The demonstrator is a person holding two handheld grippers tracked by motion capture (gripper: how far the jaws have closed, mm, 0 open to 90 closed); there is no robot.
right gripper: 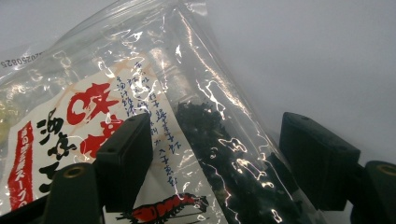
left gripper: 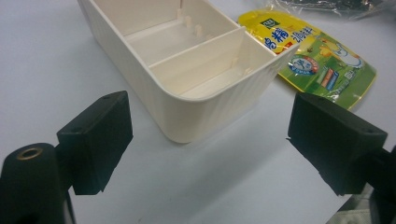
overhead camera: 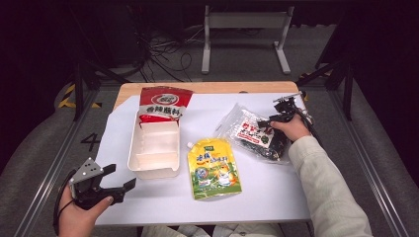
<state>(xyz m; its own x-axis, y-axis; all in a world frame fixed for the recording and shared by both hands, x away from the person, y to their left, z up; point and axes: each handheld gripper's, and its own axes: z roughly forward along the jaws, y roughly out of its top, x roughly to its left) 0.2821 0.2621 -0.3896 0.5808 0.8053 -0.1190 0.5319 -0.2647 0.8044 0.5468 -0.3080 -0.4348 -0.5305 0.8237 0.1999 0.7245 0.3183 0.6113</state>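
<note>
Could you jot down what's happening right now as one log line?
right gripper: open, jaws astride clear seaweed bag | left gripper: open, idle near white box | yellow pouch: untouched

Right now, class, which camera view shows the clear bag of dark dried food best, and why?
The right gripper view: the clear bag sits close between the open right claw, print and dark contents legible. The high view shows the bag whole but small. The left gripper view catches just its edge.

Dim room: grey floor (overhead camera: 44, 148), tangled cables (overhead camera: 163, 52), a white metal frame (overhead camera: 244, 22) beyond the table (overhead camera: 197, 88)
</note>
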